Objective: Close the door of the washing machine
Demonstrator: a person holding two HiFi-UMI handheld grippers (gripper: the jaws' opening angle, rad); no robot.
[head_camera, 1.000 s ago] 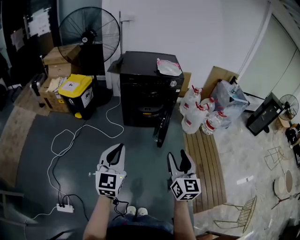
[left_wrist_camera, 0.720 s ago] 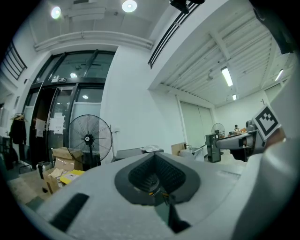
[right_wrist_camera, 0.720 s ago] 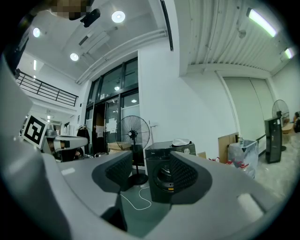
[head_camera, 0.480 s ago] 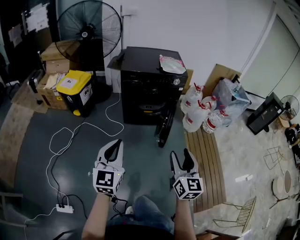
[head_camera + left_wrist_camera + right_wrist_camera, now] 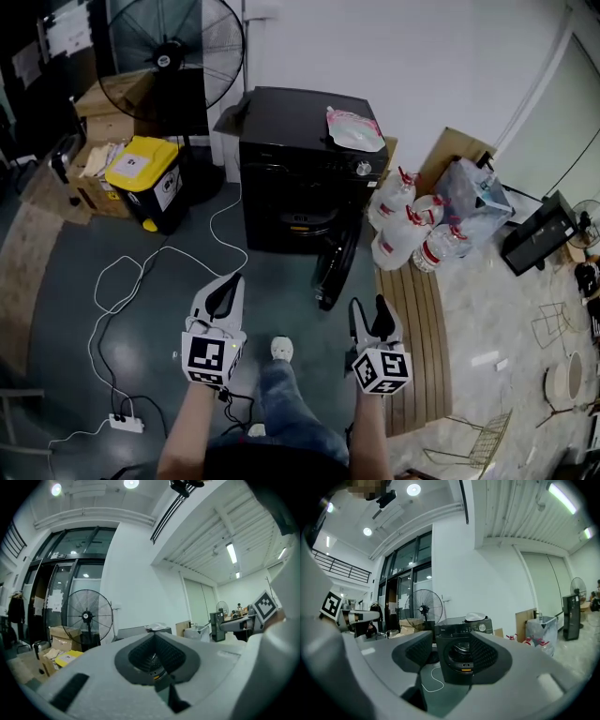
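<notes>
Head view, looking steeply down at a grey floor. A black front-loading washing machine (image 5: 291, 141) stands against the white wall, well apart from me. Its round door (image 5: 336, 272) hangs wide open on the machine's right side, turned almost edge-on toward me, so the drum opening is bare.

Both grippers are held low in front of my body, and neither touches anything. The left gripper (image 5: 230, 286) has its jaws pressed together and empty. The right gripper (image 5: 369, 305) has its jaws spread, with nothing between them but the distant machine front.

What could go wrong, as I judge it:
- A white cable (image 5: 141, 272) lies looped on the floor to my left, leading to a power strip (image 5: 125, 424). A step that way could snag it.
- Water jugs (image 5: 412, 234) stand near the open door on a wooden pallet (image 5: 412, 328). Going round the door's outer side risks knocking them or tripping on the pallet's edge.
- The spread right jaws could catch on the door's rim rather than push it flat, twisting the hinge.
- Too soft a push may leave the door unlatched, and too hard a one may make it bounce back.
- A plastic bag (image 5: 354, 129) resting on the machine's top could slide off if the door slams.
</notes>
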